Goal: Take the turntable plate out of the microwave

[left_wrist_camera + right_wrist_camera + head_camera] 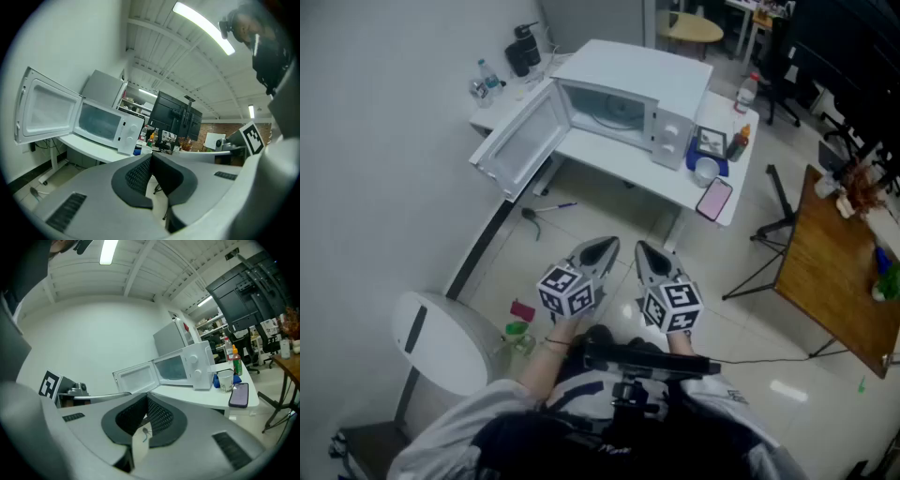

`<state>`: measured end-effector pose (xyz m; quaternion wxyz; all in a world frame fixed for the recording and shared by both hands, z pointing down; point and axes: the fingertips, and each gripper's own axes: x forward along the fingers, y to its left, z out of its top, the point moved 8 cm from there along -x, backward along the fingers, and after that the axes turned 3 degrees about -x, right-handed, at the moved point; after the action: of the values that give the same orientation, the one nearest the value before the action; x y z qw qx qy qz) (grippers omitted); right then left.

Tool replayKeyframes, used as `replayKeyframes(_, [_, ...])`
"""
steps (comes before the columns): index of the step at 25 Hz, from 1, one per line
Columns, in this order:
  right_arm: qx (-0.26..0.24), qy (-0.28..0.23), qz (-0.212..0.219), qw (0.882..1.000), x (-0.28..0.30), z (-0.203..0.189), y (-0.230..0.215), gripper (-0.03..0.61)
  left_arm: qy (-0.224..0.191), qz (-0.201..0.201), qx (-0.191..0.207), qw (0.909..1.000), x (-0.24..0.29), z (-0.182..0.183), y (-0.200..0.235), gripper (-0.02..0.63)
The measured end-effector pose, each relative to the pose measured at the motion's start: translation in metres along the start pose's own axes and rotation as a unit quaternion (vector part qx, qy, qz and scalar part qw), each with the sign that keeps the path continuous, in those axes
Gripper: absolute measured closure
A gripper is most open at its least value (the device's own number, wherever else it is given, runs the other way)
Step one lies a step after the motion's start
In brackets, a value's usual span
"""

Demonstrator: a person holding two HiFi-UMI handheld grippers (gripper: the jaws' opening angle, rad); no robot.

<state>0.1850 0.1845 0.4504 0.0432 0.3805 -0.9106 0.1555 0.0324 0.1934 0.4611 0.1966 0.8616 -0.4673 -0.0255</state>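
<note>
**Left gripper (605, 247) and right gripper (646, 251): jaws closed, empty**

Both grippers are held side by side above the floor, jaws together with nothing between them, well apart from the bench (602, 161). The microwave (673, 82) stands on the bench, its door (519, 141) swung wide open. The turntable plate (615, 113) lies inside the microwave cavity.

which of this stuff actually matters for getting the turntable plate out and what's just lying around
For the job:
microwave, its open door, turntable plate inside, left gripper and right gripper, both shut and empty.

Just lying about:
phone, cup, green bottle, white bin, wooden table.
</note>
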Motion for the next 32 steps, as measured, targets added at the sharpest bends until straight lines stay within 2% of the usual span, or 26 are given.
replayKeyframes(8, [0.005, -0.002, 0.005, 1.0, 0.007, 0.002, -0.016, 0.571, -0.014, 0.011, -0.009, 0.9998, 0.011, 0.004, 0.007, 0.606])
replayKeyframes(14, [0.004, 0.013, 0.007, 1.0, 0.031, 0.002, -0.027, 0.569, -0.02, 0.018, -0.018, 0.9995, 0.025, 0.014, 0.035, 0.606])
replayKeyframes(19, [0.0, 0.02, -0.003, 1.0, 0.074, 0.01, -0.044, 0.571, -0.017, 0.012, -0.023, 0.9995, 0.054, 0.028, 0.079, 0.607])
replayKeyframes(28, [0.013, 0.016, -0.021, 1.0, 0.192, 0.045, -0.063, 0.571, 0.008, -0.008, -0.012, 0.9999, 0.114, 0.086, 0.185, 0.607])
replayKeyframes(32, [0.02, 0.016, -0.037, 0.999, 0.236, 0.055, -0.074, 0.571, 0.011, -0.024, -0.029, 0.9992, 0.141, 0.106, 0.23, 0.606])
